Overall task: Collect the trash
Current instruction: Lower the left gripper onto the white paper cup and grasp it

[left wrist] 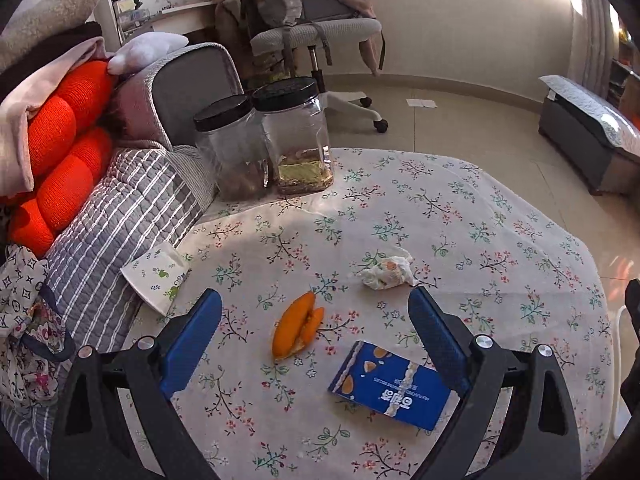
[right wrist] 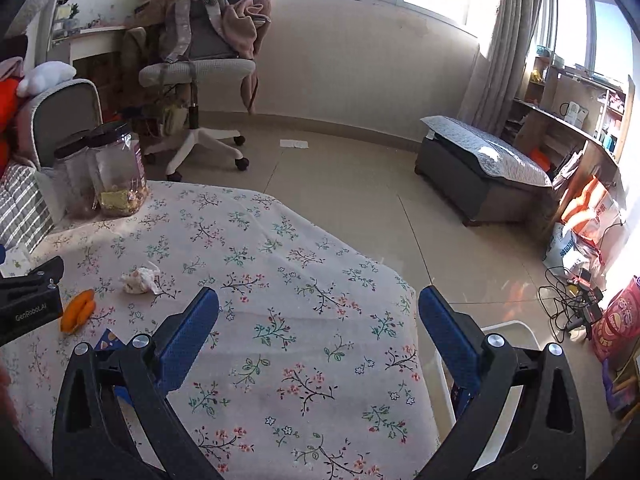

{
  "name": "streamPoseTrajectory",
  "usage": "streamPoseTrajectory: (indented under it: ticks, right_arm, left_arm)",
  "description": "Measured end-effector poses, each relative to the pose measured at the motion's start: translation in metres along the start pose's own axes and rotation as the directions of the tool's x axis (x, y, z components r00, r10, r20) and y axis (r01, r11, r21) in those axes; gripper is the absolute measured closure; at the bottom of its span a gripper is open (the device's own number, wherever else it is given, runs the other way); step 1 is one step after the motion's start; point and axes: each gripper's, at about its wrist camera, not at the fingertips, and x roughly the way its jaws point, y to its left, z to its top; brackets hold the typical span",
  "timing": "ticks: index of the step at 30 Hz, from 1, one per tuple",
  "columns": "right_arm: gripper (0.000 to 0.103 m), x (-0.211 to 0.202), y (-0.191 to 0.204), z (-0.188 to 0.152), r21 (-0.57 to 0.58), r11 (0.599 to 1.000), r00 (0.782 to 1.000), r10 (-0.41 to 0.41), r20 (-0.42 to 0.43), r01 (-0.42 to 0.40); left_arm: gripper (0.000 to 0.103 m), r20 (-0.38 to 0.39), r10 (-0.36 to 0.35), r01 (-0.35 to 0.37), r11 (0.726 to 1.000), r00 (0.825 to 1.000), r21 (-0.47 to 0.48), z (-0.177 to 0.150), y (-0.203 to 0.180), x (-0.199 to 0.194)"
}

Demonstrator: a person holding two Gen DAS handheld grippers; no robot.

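The trash lies in a loose group on the flowered tablecloth (left wrist: 460,208), toward the table's near side. An orange peel (left wrist: 298,326) sits nearest the middle of the left gripper's view, curled and lying flat. Beyond it, toward the table's centre, is a crumpled tissue (left wrist: 386,272); just beside the peel on the near-right side lies a flat blue snack box (left wrist: 390,390), partly hidden by one finger. At the left edge of the table, overhanging toward the quilted sofa cover (left wrist: 120,216), is a printed paper cup (left wrist: 156,276) lying on its side.

The left gripper (left wrist: 314,320) hangs above the peel with its jaws spread wide and nothing between them. The right gripper (right wrist: 318,320) is likewise wide and empty, hovering over the bare right-hand part of the cloth near that edge, well apart from the trash; below that edge a white bin rim (right wrist: 516,326) shows, probably the place for the rubbish.

Two black-lidded jars (left wrist: 264,144) stand at the far left corner and look like things to keep.

Nothing appears collected yet, so the step in hand is judged to be the approach for the first pick. The next move calls for lowering the left gripper so its fingers straddle the peel, then closing gently, since the peel is soft and low against the cloth and could pinch fabric along with it.
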Motion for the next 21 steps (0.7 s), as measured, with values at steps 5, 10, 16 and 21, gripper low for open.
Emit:
streamPoseTrajectory:
  ticks: [5, 10, 16, 21]
  right_arm:
    - [0.007, 0.007, 0.018, -0.007, -0.076, 0.997, 0.999, 0.027, -0.034, -0.030]
    - [0.007, 0.024, 0.016, -0.011, -0.092, 0.996, 0.997, 0.016, -0.077, -0.023]
    - [0.007, 0.042, 0.012, -0.015, -0.093, 0.996, 0.992, -0.017, -0.121, 0.006]
    - [0.007, 0.054, 0.015, -0.017, -0.095, 0.995, 0.988, -0.023, -0.153, 0.009]
  left_arm:
    - [0.011, -0.097, 0.145, -0.132, 0.983, 0.985, 0.125, 0.012, 0.045, 0.056]
    - [0.011, -0.216, 0.240, -0.176, 0.944, 0.947, 0.278, 0.025, 0.080, 0.119]
    - [0.012, -0.322, 0.248, -0.148, 0.941, 0.914, 0.304, 0.034, 0.117, 0.174]
    - [0.012, -0.412, 0.226, -0.086, 0.940, 0.883, 0.331, 0.031, 0.131, 0.203]
